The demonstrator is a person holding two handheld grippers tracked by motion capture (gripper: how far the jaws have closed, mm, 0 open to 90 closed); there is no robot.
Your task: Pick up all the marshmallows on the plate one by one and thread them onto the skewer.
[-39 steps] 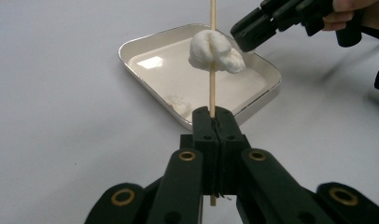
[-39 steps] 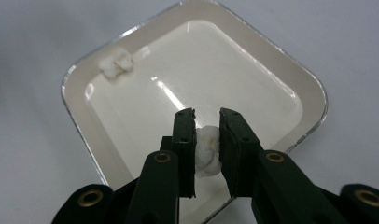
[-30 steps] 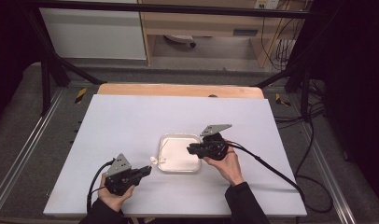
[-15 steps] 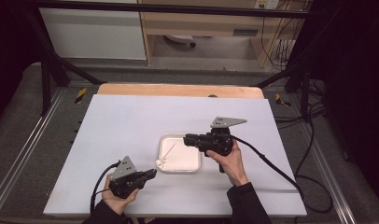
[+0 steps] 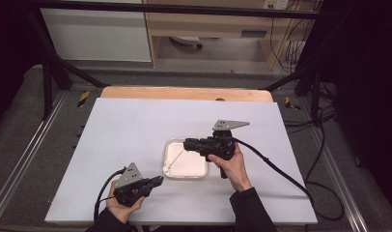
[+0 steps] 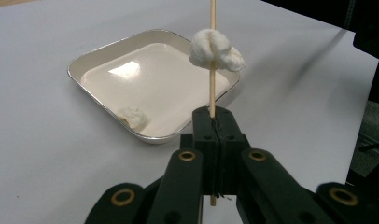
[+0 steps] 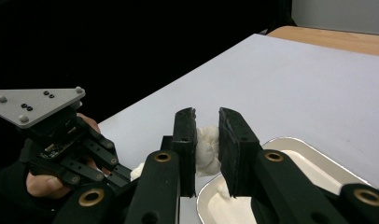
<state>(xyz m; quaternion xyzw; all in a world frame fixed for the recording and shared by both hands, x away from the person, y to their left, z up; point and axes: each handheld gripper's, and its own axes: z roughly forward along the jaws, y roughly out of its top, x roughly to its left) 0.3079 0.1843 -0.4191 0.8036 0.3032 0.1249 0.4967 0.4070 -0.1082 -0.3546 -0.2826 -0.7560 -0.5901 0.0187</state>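
Looking down from the high view, we see a white table (image 5: 136, 140) with a shallow white tray (image 5: 199, 170) a little toward its near edge, about midway between its left and right edges.

Our left gripper (image 6: 212, 122) sits near the near-left corner of the table, held in the left hand (image 5: 118, 209), its jaws pointing toward the tray. In the left gripper view we see those jaws pressed together on a thin wooden skewer (image 6: 212, 88), which stands up from between them. A white marshmallow-like lump (image 6: 215, 50) is threaded on the skewer partway up, above the near edge of the tray. In the high view the skewer runs from the tray's near-left corner up over the tray toward our right gripper.

A second white lump (image 6: 131, 116) lies inside the tray, near one of its edges.

Our right gripper (image 7: 207, 149) is held by the right hand (image 5: 232, 166) above the right side of the tray, raised off the table. In the right gripper view its jaws stand only slightly apart, with a soft white piece (image 7: 206, 147) pinched between their pads. Past it we see the left gripper with its grey plate (image 7: 36, 105) and the tray's rim below.
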